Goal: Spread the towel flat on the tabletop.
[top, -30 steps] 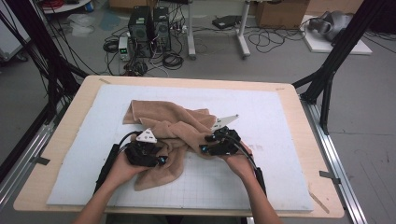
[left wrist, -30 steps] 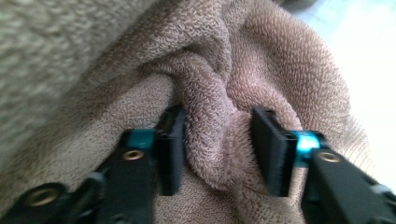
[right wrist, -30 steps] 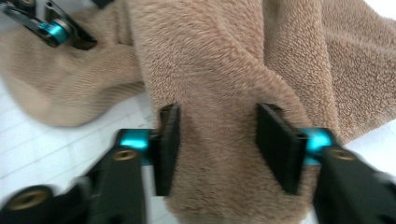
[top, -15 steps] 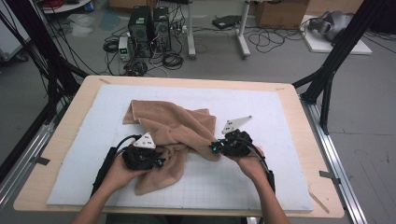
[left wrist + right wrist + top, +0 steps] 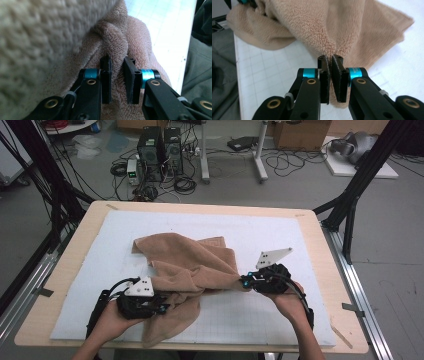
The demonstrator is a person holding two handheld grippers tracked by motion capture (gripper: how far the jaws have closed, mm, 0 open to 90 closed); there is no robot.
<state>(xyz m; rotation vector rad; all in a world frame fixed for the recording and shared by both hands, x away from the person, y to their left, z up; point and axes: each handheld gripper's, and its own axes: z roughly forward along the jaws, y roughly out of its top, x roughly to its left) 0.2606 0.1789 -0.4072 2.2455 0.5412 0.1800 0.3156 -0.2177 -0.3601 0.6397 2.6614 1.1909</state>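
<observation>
Two tools: both clamped on one towel (image 5: pixel 187 270), each with a fold of it between its pads.
Left tool (image 5: pixel 159 307): at about 7 o'clock on the table (image 5: pixel 310 227); its jaws have just been closing and now pinch a thick roll of terry, a narrow gap between them packed with cloth, as the left gripper view (image 5: pixel 117 75) shows.
Right tool (image 5: pixel 245 281): at about 4 o'clock; jaws nearly together on a thin edge, seen in the right gripper view (image 5: pixel 330 72).
Towel: tan, bunched on the white mat (image 5: pixel 280 232) near the table's middle, one flat corner toward 11 o'clock, a loose tail hanging toward 6 o'clock beside the left tool.
Step, as I judge it: the cloth is gathered at two points, ready to be lifted or pulled apart.
Risk: the right tool grips very little fabric, so a hard pull could slip it free.
Risk: the left tool holds a rolled bunch, not an edge, so spreading may leave a twist.
Risk: the trailing tail could drag over the table's near edge.
</observation>
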